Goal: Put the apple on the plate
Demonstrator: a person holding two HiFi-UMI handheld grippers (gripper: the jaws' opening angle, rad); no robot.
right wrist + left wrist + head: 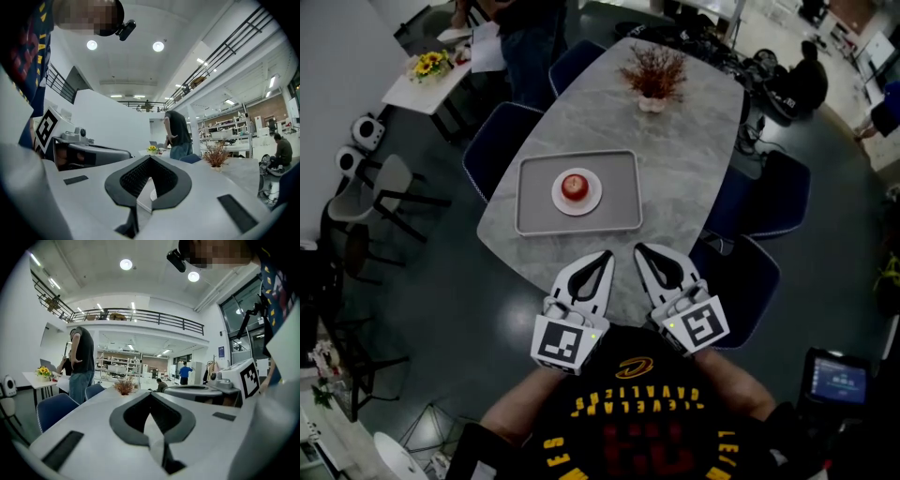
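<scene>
Left gripper, right gripper: jaws together, empty, parked by me, presumably since apple already sits on plate, twelve o'clock.

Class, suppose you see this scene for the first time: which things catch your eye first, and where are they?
A red apple sits on a white plate in a grey tray on the marble table. Nearer, the left claw and right claw hang side by side over the table's near edge, both shut and empty.
</scene>
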